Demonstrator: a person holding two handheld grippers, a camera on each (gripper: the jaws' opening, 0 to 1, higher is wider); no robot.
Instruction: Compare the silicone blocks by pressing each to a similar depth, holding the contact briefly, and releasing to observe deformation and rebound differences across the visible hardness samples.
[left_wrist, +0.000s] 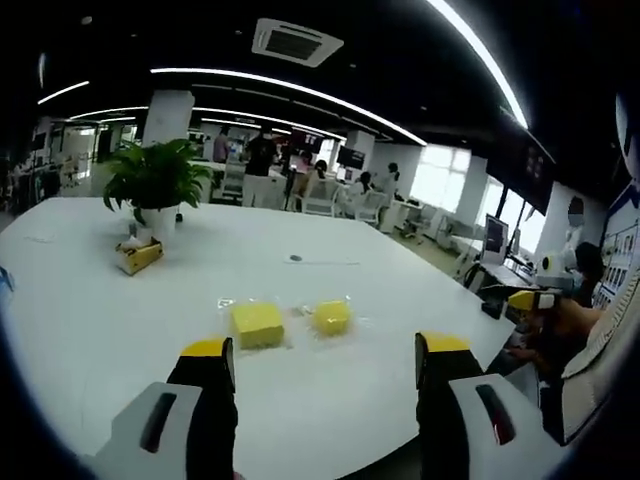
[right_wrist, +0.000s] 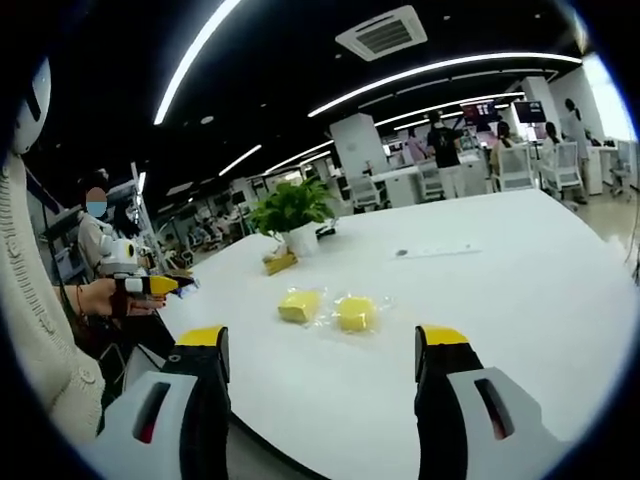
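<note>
Blocks of yellow silicone are what the job turns on, yet the biggest thing here is the white table (left_wrist: 120, 300), which spreads across the middle of both views. On it, at upper left of the left gripper view, stands a potted plant (left_wrist: 155, 180) with a small yellow box (left_wrist: 138, 257) at its foot. Near the centre of that view lie the two samples in clear wrap, just beside each other: the larger square block (left_wrist: 258, 324) on the left and the smaller rounded block (left_wrist: 331, 317) on the right. In the right gripper view the same pair sits at centre, square block (right_wrist: 300, 305) left, rounded block (right_wrist: 356, 313) right. Neither looks dented or touched, so I judge that no press is under way and every press, hold and release remains to do. The left gripper (left_wrist: 325, 358) has its jaws wide apart, holding and touching nothing, short of the blocks. The right gripper (right_wrist: 322, 350) is likewise spread wide and empty, clear of both samples.
</note>
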